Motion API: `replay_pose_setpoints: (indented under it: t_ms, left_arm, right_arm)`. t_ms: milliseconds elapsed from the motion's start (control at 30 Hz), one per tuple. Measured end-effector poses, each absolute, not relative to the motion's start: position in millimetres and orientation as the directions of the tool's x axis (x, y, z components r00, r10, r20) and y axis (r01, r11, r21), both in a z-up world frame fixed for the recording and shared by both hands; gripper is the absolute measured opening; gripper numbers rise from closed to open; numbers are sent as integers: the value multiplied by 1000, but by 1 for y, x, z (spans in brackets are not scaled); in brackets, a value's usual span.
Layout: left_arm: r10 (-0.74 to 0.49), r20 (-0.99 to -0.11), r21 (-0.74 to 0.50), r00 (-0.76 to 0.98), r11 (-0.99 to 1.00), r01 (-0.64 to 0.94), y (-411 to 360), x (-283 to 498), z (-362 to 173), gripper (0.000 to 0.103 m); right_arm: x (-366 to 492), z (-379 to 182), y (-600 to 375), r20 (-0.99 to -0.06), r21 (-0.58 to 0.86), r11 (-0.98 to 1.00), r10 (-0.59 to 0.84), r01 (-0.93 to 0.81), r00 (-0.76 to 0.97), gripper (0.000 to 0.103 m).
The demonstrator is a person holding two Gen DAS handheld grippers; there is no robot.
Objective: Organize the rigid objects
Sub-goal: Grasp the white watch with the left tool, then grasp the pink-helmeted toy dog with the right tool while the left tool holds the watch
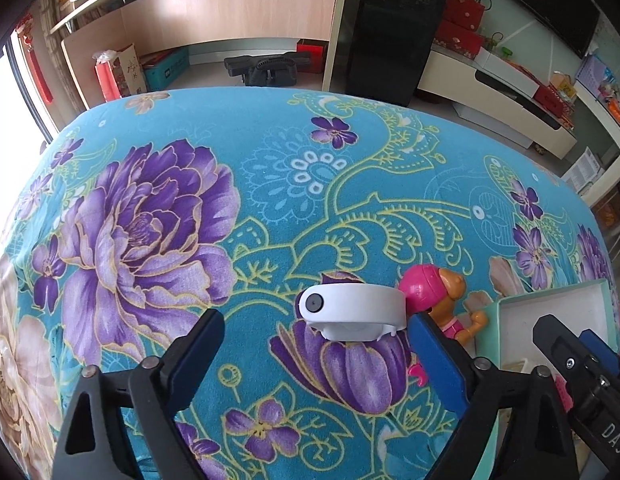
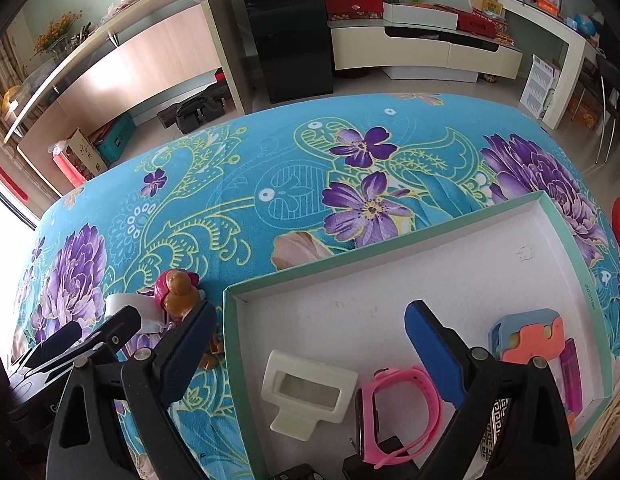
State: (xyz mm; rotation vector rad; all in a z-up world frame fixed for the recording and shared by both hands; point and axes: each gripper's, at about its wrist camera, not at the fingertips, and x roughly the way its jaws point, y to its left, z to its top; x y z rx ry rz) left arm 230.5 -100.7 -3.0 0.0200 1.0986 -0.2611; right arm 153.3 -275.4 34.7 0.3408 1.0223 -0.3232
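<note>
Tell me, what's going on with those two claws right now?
Left gripper open, white round camera ahead between its fingers, not gripped. Right gripper open, empty, over the box. Pink toy pup right beside the camera.

Toy figure (image 1: 450, 300) legs hidden behind left jaw; pink watch (image 2: 394, 412) strap partly covered.

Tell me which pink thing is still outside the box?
The pink-helmeted toy dog, lying on the tablecloth left of the box; the pink watch already lies inside.
</note>
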Motion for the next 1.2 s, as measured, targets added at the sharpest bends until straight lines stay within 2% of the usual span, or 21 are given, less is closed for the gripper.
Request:
replay_pose_setpoints:
  t_ms: [133,233,333,633,1200]
  left_arm:
    - [-226,-881,-141,416,964,225,-103,233,-10,83]
    - [-244,-876,-155,416,959,235,-108,233,-11,74]
    - [-278,-871,-185,404,950,253,-111,232,-11,59]
    - [-264,-865,-175,428,956,236,-103,228,-2,58]
    - [-177,-874,-150,453,984,95,-48,213,8,58]
  right_arm:
    - [155,33,-275,-873,124,902,-100,413,478,95]
    - [155,31,-275,-875,124,903,-95,411,475,95]
    - [155,31,-275,-875,127,903,-94,411,476,95]
    - [156,32,-275,-874,128,905,-91,406,478,95]
    - [165,38,-246,-844,96,952,-77,292,530,95]
